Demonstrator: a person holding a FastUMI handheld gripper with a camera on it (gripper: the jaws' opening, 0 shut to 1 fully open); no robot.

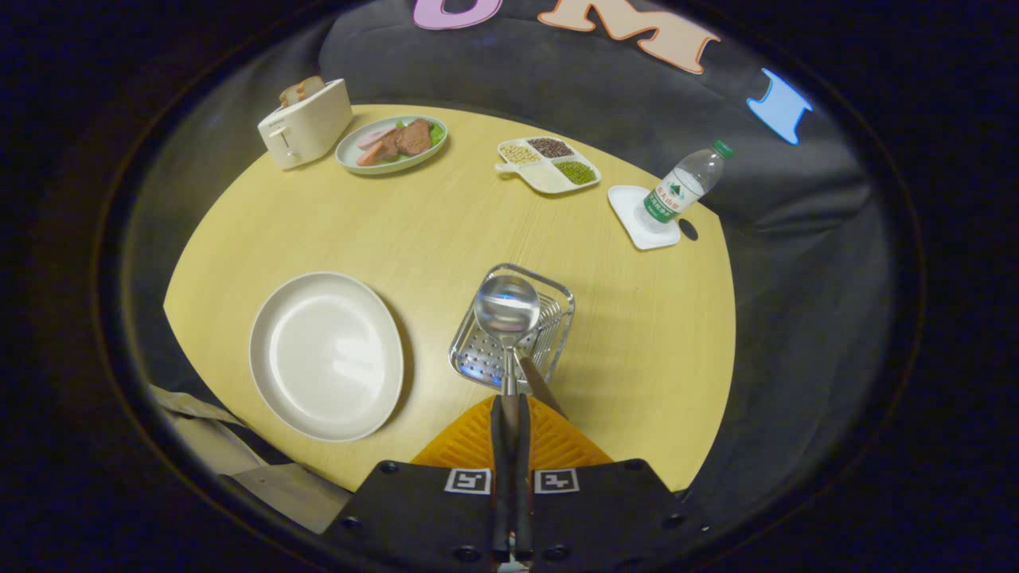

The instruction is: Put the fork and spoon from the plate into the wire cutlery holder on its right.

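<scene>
1. The gripper has a black body with round screw heads along its front edge.
2. Two square black-and-white marker tags sit side by side on top.
3. An orange ribbed wedge lies behind its two narrow fingers.

This looks like a pretend kitchen set up in a booth. A round yellow counter stands in front of a dark cloth wall. On it are a toaster with bread, a plate of meat, a tray of beans, a water bottle, an empty plate and a wire holder.
</scene>
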